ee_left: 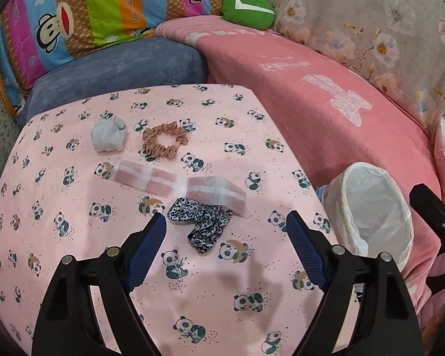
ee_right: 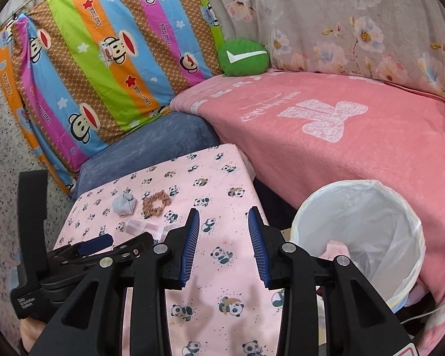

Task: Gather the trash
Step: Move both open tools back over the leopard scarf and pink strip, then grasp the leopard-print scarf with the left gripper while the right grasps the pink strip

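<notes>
On the pink panda-print table (ee_left: pixel 74 222) lie a clear plastic wrapper strip (ee_left: pixel 175 182), a crumpled white tissue ball (ee_left: pixel 108 136), a tan scrunchie (ee_left: pixel 164 140) and a leopard-print cloth (ee_left: pixel 200 222). My left gripper (ee_left: pixel 226 225) is open and empty, just in front of the leopard cloth. A white-lined trash bin (ee_left: pixel 368 213) stands to the right of the table. My right gripper (ee_right: pixel 224 222) is open and empty above the table's right part, left of the bin (ee_right: pixel 359 231). The tissue ball (ee_right: pixel 124 204), scrunchie (ee_right: pixel 156 203) and wrapper (ee_right: pixel 142 227) lie beyond it; the left gripper hides the leopard cloth there.
A pink blanket-covered sofa (ee_left: pixel 326 95) lies behind the table and bin. A blue cushion (ee_left: pixel 118 65), a striped monkey-print pillow (ee_left: pixel 83 14) and a green round cushion (ee_left: pixel 247 7) sit at the back. Speckled floor (ee_right: pixel 3 178) is at the left.
</notes>
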The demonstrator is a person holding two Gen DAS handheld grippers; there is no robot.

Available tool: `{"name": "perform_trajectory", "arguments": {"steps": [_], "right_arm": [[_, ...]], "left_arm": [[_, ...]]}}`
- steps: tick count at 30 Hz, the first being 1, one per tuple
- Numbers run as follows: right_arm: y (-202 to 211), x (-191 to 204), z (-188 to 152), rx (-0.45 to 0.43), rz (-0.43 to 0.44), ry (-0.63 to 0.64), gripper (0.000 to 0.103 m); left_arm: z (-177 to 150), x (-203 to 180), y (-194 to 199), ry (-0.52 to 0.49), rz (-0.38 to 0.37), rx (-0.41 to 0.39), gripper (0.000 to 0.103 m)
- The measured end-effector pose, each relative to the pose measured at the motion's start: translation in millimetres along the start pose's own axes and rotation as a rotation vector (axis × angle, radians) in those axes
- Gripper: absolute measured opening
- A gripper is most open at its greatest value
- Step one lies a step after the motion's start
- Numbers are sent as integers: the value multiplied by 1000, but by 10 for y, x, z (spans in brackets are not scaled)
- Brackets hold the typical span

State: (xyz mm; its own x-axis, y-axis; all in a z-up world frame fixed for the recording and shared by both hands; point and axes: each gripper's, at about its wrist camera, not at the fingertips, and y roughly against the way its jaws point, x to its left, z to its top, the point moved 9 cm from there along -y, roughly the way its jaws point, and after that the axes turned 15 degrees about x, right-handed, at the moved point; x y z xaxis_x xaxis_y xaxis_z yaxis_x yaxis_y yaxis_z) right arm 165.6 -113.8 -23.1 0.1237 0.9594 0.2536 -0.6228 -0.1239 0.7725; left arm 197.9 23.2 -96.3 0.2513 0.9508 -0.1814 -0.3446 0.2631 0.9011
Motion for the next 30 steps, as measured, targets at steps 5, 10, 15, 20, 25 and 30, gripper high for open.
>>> {"name": "perform_trajectory", "arguments": {"steps": [5,10,15,20,25,30], "right_arm": [[-245,81,-64,43,7,4,36],[-485,130,-88,78,11,7,36],[-729,202,-92,112,12,13,36],[-981,317,-92,147,19,28,36],[-1228,483,-87,183,36,51,36],[-1466,666,-73,206,48,71,50]], "left_arm": [[-48,151,-284,44,-16,57,79],[-55,275,-532,78,-37,102,78],[-59,353,-707,94,-78,142,61],[-93,414,-747,87,-115,154,25],[-71,586,-617,108,-125,121,20],[-11,904,-441,162,-114,76,20]]}}
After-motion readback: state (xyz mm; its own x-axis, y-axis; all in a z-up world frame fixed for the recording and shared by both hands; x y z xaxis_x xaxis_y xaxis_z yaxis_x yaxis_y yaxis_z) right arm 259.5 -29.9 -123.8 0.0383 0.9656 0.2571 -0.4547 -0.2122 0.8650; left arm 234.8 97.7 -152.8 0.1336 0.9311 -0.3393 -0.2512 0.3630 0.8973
